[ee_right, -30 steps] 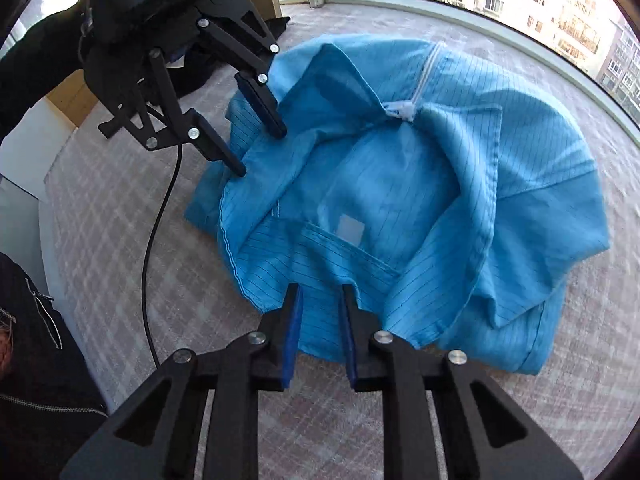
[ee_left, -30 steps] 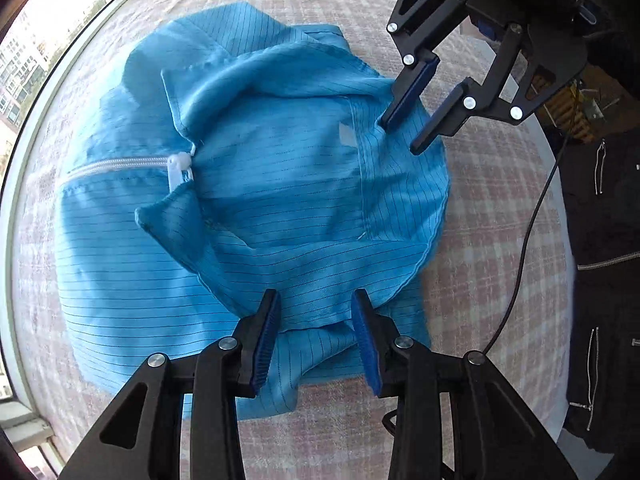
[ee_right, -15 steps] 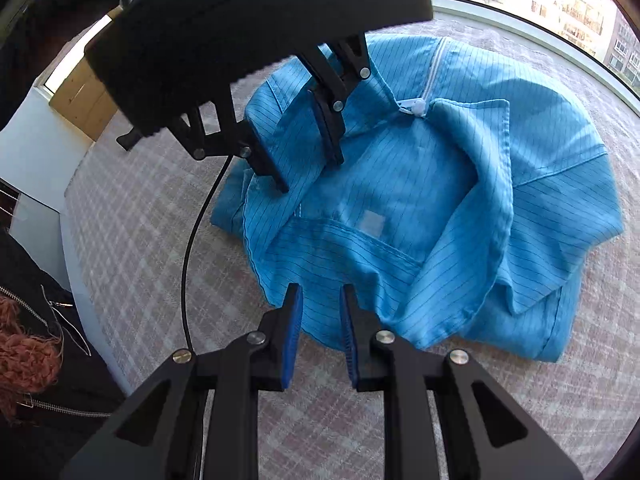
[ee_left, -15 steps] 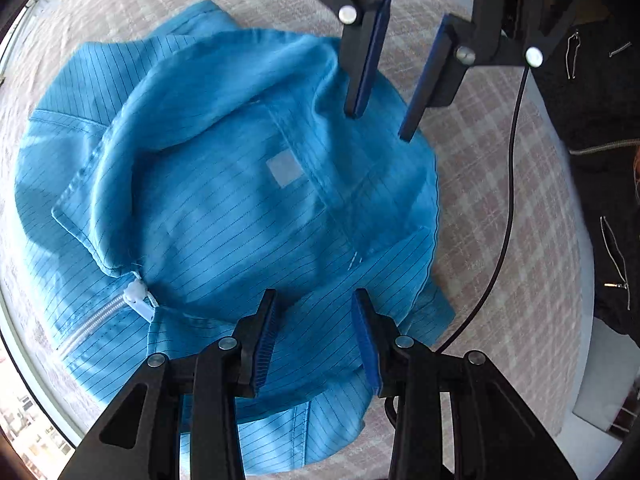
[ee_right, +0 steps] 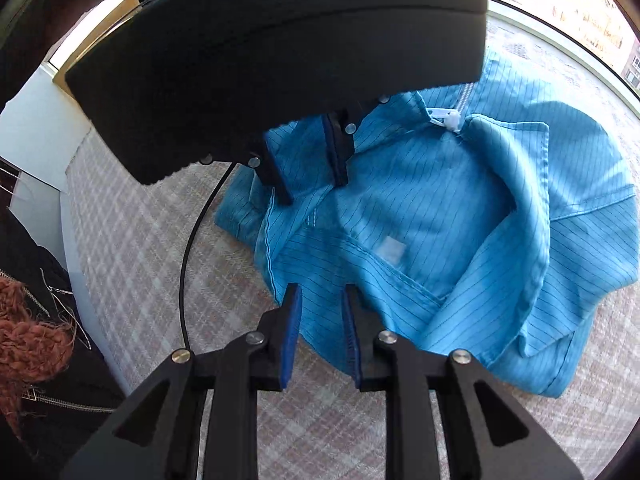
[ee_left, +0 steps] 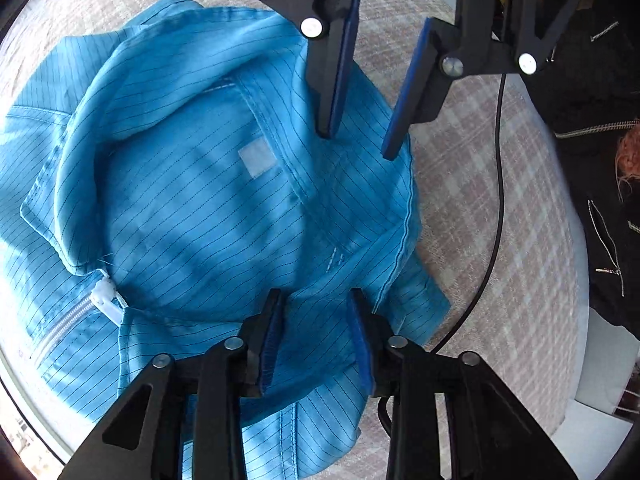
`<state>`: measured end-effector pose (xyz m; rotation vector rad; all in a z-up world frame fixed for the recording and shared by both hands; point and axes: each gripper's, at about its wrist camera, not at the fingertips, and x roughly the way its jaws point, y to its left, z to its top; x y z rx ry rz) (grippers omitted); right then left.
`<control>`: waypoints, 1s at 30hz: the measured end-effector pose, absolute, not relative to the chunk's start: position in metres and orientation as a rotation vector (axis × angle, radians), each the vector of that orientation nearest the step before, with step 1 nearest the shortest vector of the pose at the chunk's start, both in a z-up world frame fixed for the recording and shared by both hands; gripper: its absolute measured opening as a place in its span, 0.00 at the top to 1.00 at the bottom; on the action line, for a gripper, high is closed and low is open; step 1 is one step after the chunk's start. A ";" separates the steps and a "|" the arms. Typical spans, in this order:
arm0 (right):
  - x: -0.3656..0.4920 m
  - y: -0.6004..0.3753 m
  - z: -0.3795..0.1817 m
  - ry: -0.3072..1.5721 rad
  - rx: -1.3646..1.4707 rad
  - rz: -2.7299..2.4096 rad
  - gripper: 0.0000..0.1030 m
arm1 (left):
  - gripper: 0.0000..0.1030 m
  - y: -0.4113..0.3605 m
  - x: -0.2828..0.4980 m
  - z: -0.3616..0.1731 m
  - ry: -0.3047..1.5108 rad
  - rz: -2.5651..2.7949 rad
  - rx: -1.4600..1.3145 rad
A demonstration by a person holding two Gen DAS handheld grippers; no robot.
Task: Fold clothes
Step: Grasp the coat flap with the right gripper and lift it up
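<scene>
A blue pinstriped jacket [ee_left: 200, 220] lies crumpled on the checked tablecloth, collar side up, with a white zip pull [ee_left: 104, 296] and a small white label [ee_left: 258, 158]. My left gripper [ee_left: 316, 300] points down at the near collar edge beside the zip. Its jaws are closing with blue cloth between them, and the pads are not pressing. My right gripper [ee_left: 356, 144] stands at the opposite hem. In the right wrist view the jacket [ee_right: 440, 208] fills the middle. My right gripper [ee_right: 320, 292] straddles the hem with jaws opening. The left gripper [ee_right: 314, 190] is beyond it.
The checked tablecloth [ee_left: 480, 220] runs to a rounded edge on the right. A black cable [ee_left: 496, 200] trails across it beside the jacket. A person in a black zipped jacket [ee_left: 600, 160] stands past that edge. Windows [ee_right: 580, 12] line the far side.
My left gripper has swung and rolled over the jacket and come down on the edge near the zip. Its body now covers the top of the right wrist view. The right jaws have widened slightly.
</scene>
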<state>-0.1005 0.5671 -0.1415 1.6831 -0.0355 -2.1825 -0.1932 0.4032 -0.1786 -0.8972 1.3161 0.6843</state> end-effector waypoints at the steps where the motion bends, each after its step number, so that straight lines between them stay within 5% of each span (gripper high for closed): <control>1: -0.103 0.568 -0.144 -0.030 1.695 -2.181 0.77 | 0.96 0.403 -0.195 -0.178 1.301 0.703 -0.894; 23: -0.108 0.583 -0.079 0.006 1.449 -2.285 0.67 | 0.99 0.360 -0.256 -0.097 0.969 1.259 -0.782; 30: -0.135 0.561 -0.082 0.012 1.412 -2.305 0.67 | 0.99 0.355 -0.269 -0.094 0.697 1.377 -0.796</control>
